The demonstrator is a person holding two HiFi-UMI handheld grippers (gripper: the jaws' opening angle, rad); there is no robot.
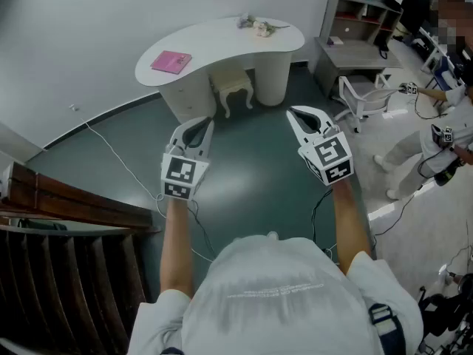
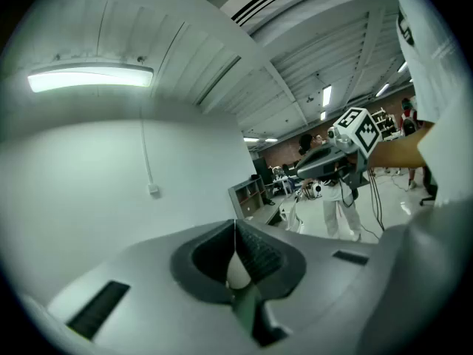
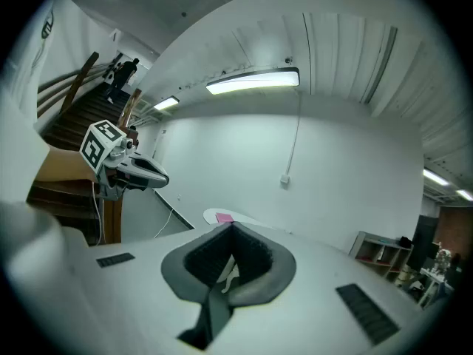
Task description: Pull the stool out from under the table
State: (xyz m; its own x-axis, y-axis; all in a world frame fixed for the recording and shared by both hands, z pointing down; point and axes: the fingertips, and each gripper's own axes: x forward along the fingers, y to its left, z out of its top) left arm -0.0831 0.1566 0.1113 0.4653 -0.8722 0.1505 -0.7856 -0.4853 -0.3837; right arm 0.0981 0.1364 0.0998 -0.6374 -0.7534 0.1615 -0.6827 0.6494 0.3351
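Note:
A small cream stool [image 1: 233, 89] with curved legs stands tucked under the white curved table [image 1: 222, 39] at the far side of the green floor. Both grippers hang in the air well short of it. My left gripper [image 1: 205, 126] is shut and empty, pointing toward the table. The right gripper [image 1: 297, 115], also shut with nothing in it, points the same way. In the left gripper view the jaws [image 2: 235, 225] meet in a closed line; the right gripper [image 2: 325, 161] shows beyond them. In the right gripper view the closed jaws [image 3: 233, 229] cover most of the table [image 3: 247, 220].
A pink book [image 1: 171, 62] and a small bunch of flowers [image 1: 259, 26] lie on the table. A grey shelf desk [image 1: 358, 32] and a white chair [image 1: 366, 95] stand at the right, with a person [image 1: 436, 135] beyond. A wooden stair rail [image 1: 66, 202] is at left; a cable [image 1: 118, 161] crosses the floor.

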